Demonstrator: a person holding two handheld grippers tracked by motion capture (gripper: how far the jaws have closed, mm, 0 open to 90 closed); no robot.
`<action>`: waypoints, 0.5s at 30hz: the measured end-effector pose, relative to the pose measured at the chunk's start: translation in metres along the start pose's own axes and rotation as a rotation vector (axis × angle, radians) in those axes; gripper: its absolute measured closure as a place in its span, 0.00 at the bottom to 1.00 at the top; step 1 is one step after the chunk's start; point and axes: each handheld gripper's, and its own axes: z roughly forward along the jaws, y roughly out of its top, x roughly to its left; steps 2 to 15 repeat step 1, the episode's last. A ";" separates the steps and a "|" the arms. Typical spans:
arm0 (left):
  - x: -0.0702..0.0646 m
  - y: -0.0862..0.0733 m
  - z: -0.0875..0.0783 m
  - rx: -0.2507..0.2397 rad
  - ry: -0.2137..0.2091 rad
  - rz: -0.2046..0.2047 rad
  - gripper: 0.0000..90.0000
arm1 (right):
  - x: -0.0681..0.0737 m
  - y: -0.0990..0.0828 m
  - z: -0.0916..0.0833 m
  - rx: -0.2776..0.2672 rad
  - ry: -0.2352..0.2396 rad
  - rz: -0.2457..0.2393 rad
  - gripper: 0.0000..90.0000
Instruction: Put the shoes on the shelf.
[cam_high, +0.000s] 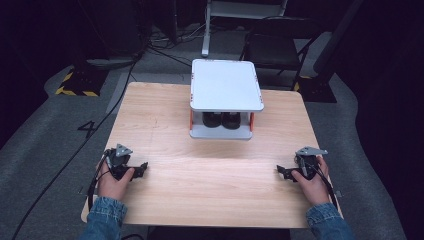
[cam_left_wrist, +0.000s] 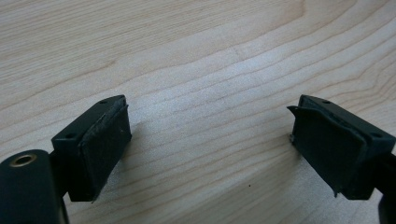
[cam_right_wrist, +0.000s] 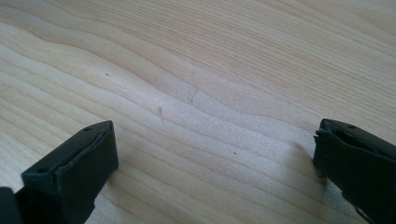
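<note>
A pale wooden table (cam_high: 210, 175) carries a white two-level shelf (cam_high: 226, 85) at its far middle, and two dark objects (cam_high: 221, 120) sit on its lower level. My left gripper (cam_high: 141, 169) rests low on the table near the front left, held in a hand with a denim sleeve. Its jaws stand wide apart over bare wood (cam_left_wrist: 210, 140), with nothing between them. My right gripper (cam_high: 281, 172) rests near the front right, pointing inward. There too the jaws are spread wide over bare wood (cam_right_wrist: 215, 154), nothing between them.
Orange posts (cam_high: 191, 117) hold up the shelf's top plate. A black folding chair (cam_high: 277, 47) stands behind the table. Cables (cam_high: 95, 135) trail over the grey carpet at the left. A yellow-and-black striped base (cam_high: 75, 85) sits at the far left.
</note>
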 end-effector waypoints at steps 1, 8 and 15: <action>-0.001 0.000 0.000 -0.002 0.008 -0.007 0.13 | 0.000 0.000 0.000 0.000 0.000 0.000 0.00; -0.001 0.000 0.000 -0.002 0.008 -0.007 0.13 | 0.000 0.000 0.000 0.000 0.000 0.000 0.00; -0.001 0.000 0.000 -0.002 0.008 -0.007 0.13 | 0.000 0.000 0.000 0.000 0.000 0.000 0.00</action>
